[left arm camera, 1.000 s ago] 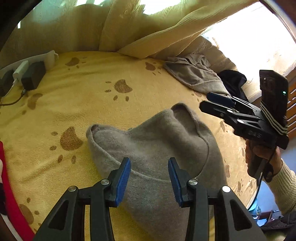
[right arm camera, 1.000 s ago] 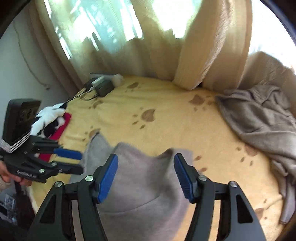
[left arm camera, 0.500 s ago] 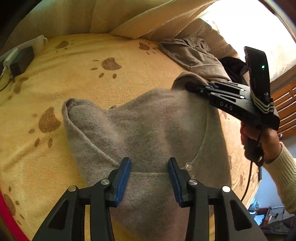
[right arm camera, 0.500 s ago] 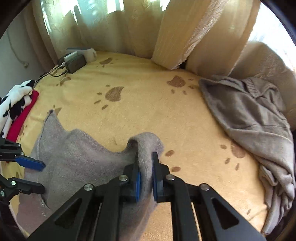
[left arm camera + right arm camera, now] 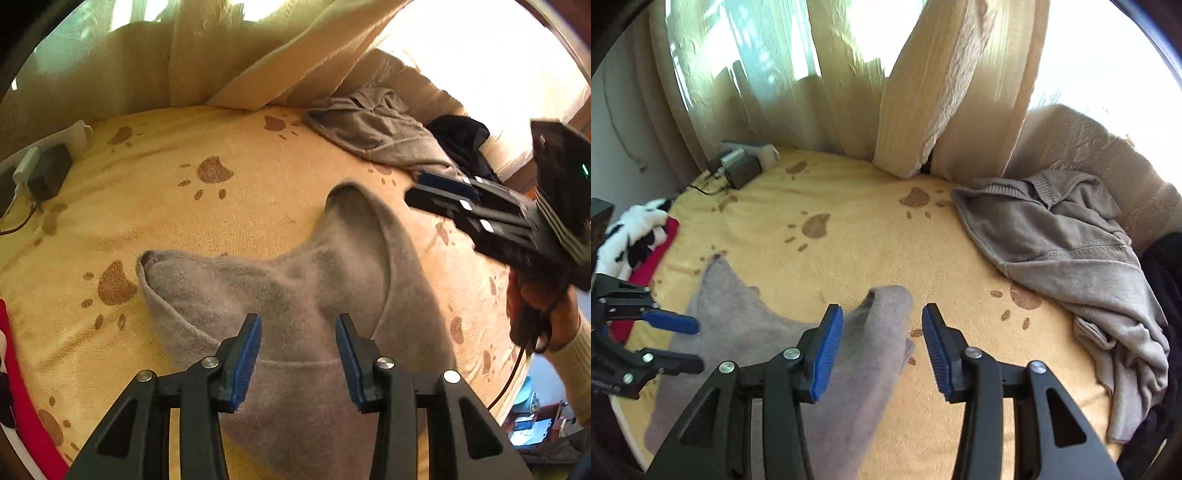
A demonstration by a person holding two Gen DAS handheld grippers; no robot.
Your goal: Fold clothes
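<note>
Now the soft grey fleecy knit garment (image 5: 295, 291) lies on the yellow paw-print blanket (image 5: 229, 206) covering the bed, partly folded, one corner standing up in a rounded peak at its far right. Half a second ago the right tongs (image 5: 882, 332) were clamped on that corner; their jaws have just been opening, and the blue pads now stand apart on either side of the raised cloth without pressing it. Reading: the corner has been let go where it was carried, so this fold is probably placed. The left tongs (image 5: 298, 349) hang partly open above the garment's near edge, as before, gripping nothing. The garment's left corner lies flat, pointing toward the red cloth (image 5: 652, 254).

Outward: a crumpled taupe knitted cardigan (image 5: 1067, 254) waits at the far right, well apart. No containers in view. A white power strip with plugged-in adapters (image 5: 742, 162) sits by the cream curtains (image 5: 923, 92).
</note>
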